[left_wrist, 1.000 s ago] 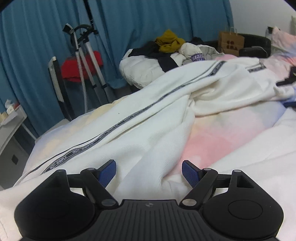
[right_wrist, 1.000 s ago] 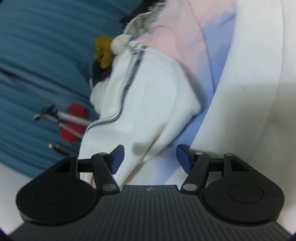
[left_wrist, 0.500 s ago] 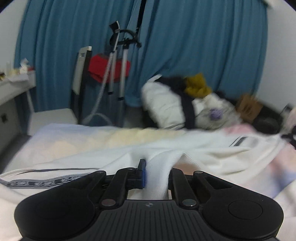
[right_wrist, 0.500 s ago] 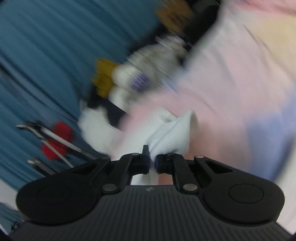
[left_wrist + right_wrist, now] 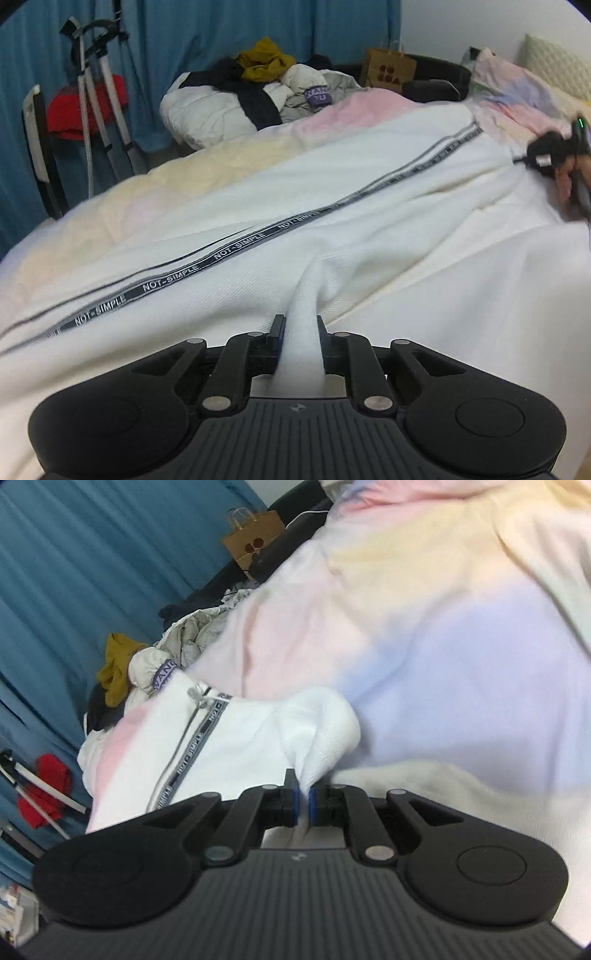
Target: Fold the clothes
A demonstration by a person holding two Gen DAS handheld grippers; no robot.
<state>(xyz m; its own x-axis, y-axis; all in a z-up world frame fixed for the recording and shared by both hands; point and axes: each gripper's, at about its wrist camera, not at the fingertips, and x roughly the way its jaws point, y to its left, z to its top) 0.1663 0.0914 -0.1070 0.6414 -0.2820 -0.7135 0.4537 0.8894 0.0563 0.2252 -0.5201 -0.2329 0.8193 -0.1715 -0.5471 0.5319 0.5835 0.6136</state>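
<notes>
Person's hand point(image 5: 570, 177) blurred, cut off at right edge

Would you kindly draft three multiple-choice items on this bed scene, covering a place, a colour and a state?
1. Where does the brown paper bag stand?
A. beyond the clothes pile
B. on the white garment
C. between the grippers

2. What colour is the curtain?
A. red
B. blue
C. yellow

3. What is the right gripper doing?
A. gaping, empty
B. resting on a pillow
C. pinching white fabric

Key: 1 A, it stands at the far side by the wall. 2 B, blue folds fill the background. 3 C, the white garment is bunched between its shut pads.
</notes>
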